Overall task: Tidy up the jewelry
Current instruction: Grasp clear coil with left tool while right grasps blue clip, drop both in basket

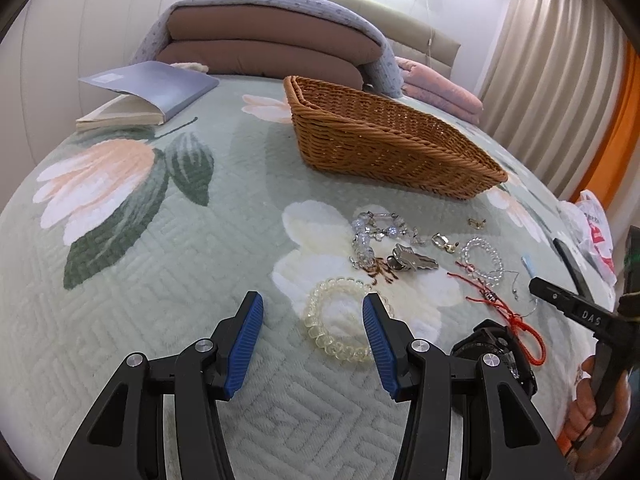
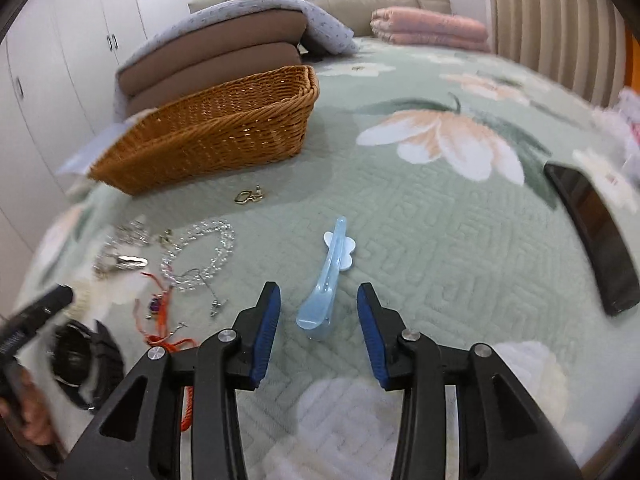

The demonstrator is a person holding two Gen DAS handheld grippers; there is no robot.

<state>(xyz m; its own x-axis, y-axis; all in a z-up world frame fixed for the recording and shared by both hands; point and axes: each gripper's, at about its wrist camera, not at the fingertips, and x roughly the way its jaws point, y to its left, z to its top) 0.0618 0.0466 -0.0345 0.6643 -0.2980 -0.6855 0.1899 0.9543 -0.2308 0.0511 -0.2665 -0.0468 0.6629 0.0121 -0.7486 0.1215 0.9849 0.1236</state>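
Observation:
Jewelry lies scattered on a floral green bedspread in front of a brown wicker basket [image 1: 384, 140], which also shows in the right wrist view [image 2: 224, 128]. My left gripper [image 1: 313, 308] is open just above a pale yellow bead bracelet [image 1: 320, 336], its right finger over the bracelet's edge. Beyond lie a crystal bracelet [image 1: 366, 240], a silver hair clip [image 1: 412, 261], a clear bead bracelet [image 1: 482, 258], a red cord bracelet [image 1: 508, 312] and a black watch [image 1: 496, 344]. My right gripper [image 2: 319, 300] is open around the near end of a light blue hair clip [image 2: 326, 280].
A grey book [image 1: 152, 90] lies at the far left. Folded brown and pink bedding sits at the headboard. A black phone [image 2: 592, 232] lies to the right. Gold earrings [image 2: 248, 196] lie near the basket. A plastic bag [image 1: 592, 232] is at the bed's right edge.

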